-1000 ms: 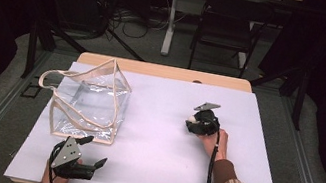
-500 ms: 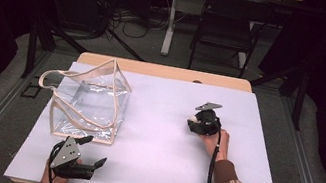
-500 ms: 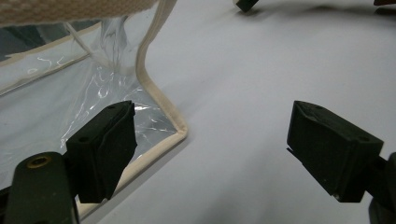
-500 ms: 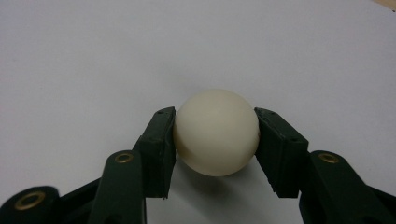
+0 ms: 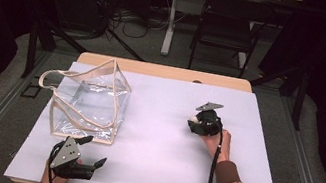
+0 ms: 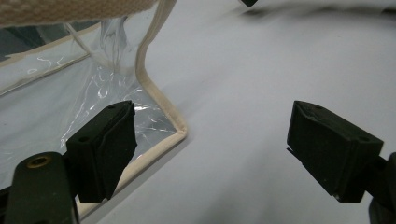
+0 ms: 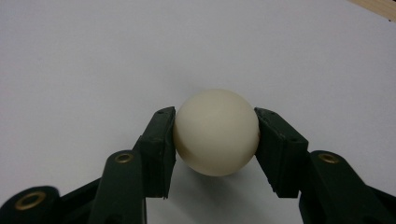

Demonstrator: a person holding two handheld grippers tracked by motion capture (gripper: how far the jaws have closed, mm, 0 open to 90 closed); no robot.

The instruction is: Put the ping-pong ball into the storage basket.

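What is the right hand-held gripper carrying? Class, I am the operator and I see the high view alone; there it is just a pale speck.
Observer: A cream-white ball, seen in the right gripper view, clamped between the jaws of the right hand-held gripper.
Operator: Is it sitting on the table?
Observer: I cannot tell; the white table cover lies close beneath it, with a faint shadow under the ball.
Operator: And the left hand-held gripper?
Observer: In the left gripper view the left hand-held gripper has its jaws wide apart with nothing between them, and one jaw stands in front of the near corner of the clear bag.
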